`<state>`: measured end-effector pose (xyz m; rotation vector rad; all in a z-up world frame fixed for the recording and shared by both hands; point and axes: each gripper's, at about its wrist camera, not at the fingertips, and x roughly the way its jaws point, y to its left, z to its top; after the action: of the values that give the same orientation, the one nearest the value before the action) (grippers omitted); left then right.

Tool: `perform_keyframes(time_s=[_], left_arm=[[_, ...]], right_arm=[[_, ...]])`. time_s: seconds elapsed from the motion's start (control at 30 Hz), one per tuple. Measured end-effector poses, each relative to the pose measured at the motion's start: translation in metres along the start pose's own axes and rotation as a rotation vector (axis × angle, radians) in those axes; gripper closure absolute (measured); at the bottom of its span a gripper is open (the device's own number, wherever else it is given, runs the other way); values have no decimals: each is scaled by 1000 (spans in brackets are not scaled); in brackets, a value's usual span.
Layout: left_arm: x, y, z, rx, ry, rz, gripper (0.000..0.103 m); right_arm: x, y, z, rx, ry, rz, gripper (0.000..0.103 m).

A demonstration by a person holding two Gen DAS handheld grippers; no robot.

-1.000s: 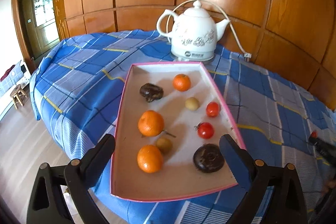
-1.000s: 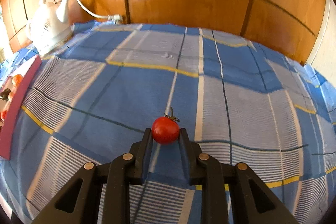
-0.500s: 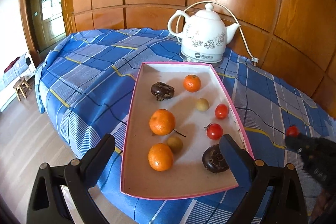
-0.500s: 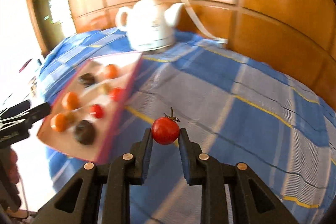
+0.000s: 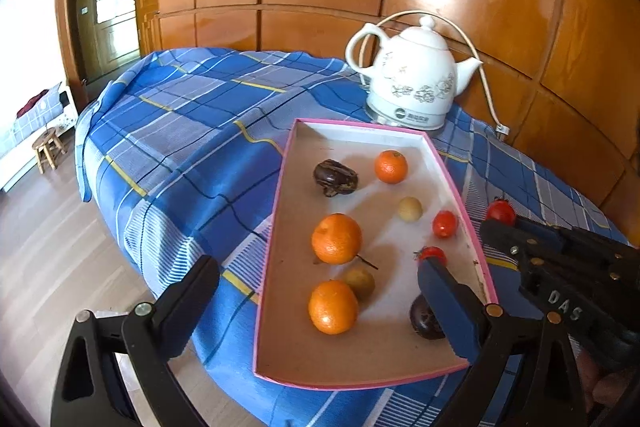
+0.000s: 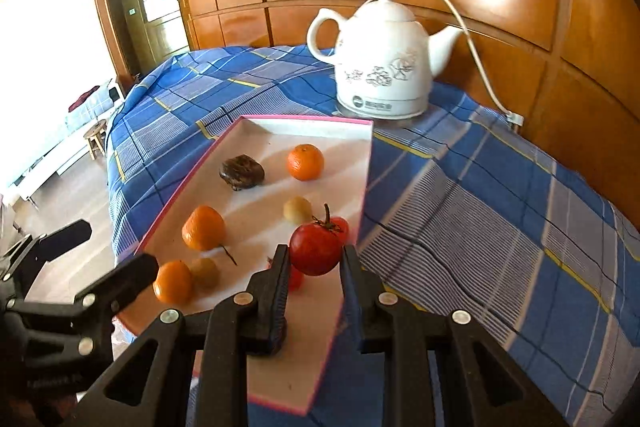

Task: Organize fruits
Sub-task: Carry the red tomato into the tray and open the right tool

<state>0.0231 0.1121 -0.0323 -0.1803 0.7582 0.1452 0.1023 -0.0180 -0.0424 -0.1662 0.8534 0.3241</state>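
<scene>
1. The pink-rimmed tray (image 5: 280, 211) held three oranges (image 5: 337, 238), two dark fruits (image 5: 334, 177), two pale fruits and two tomatoes (image 5: 445, 223).
2. The right gripper (image 6: 314, 259) clenched a stemmed tomato (image 6: 315, 247) over the tray's right side.
3. The left gripper (image 5: 320, 291) gaped empty.
4. A white kettle (image 6: 383, 63) stood behind the tray.

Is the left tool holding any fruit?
No. The left tool stands wide open and empty over the tray.

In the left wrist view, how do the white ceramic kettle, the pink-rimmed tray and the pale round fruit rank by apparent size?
Largest to smallest:
1. Pink-rimmed tray
2. White ceramic kettle, which stands farther from the camera
3. Pale round fruit, clearly smallest
</scene>
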Motion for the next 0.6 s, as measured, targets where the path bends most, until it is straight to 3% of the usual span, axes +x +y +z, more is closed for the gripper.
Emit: perform_keyframes(time_s=[0.1,0.27,0.6], left_arm=[[4,9,2,-27,5,14,3],[12,21,2,-65,20,32,3],[16,24,2,-70,28,31,3]], right_arm=[[-4,-3,1,20,-20,20,78],[15,-5,4,24,26,15,78],[58,5,17,40,120,100,77]])
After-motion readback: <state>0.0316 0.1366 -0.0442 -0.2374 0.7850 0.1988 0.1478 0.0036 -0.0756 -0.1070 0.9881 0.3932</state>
